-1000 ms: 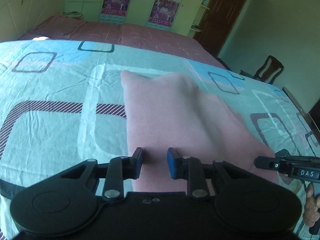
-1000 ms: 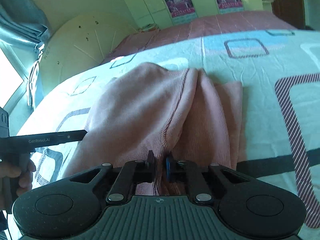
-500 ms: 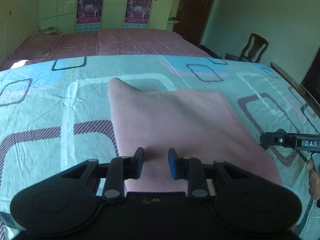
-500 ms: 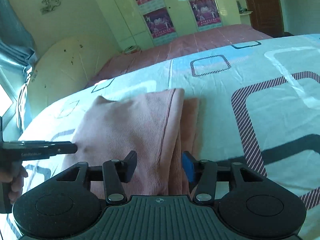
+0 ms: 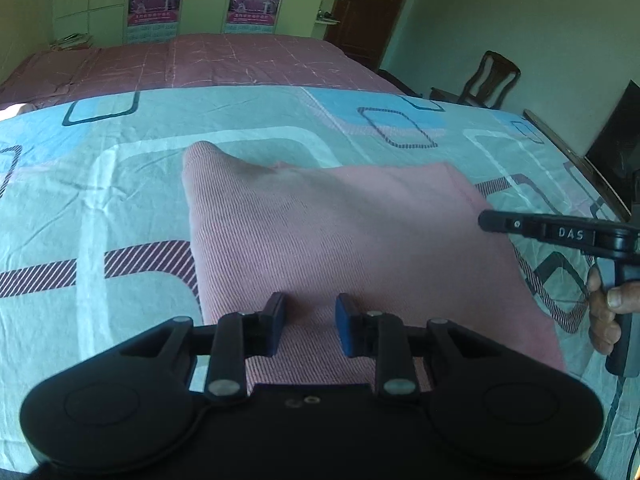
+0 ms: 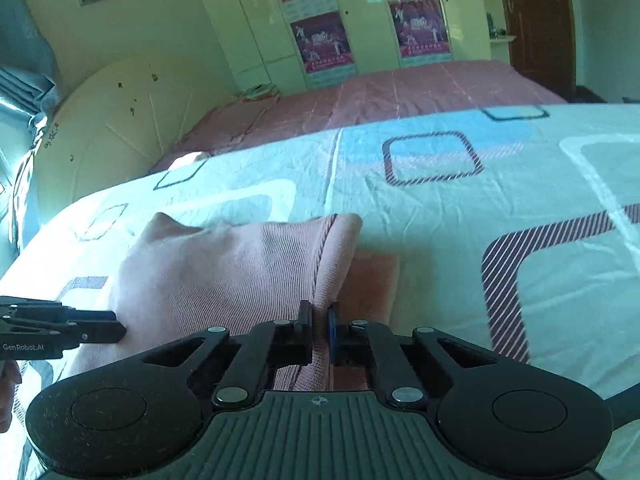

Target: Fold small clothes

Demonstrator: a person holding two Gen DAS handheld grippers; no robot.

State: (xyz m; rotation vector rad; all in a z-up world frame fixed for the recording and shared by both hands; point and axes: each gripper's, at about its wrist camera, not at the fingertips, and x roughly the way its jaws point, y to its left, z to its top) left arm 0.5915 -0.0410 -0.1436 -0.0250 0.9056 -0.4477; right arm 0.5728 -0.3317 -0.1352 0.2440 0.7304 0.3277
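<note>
1. Because it is a soft, light ribbed knit, the pink garment (image 5: 352, 240) on the bed (image 5: 120, 184) will sag and slide between layers.
2. The right claw (image 6: 319, 320) pinches its folded edge at 6 o'clock.
3. The left claw (image 5: 310, 326) stands narrowly parted over cloth, seemingly gripping nothing; best held at edges.

Pink ribbed knit cloth (image 5: 340, 240), matt; creased cotton-look sheet (image 5: 100, 184); glossy wardrobe (image 6: 256, 32).
</note>
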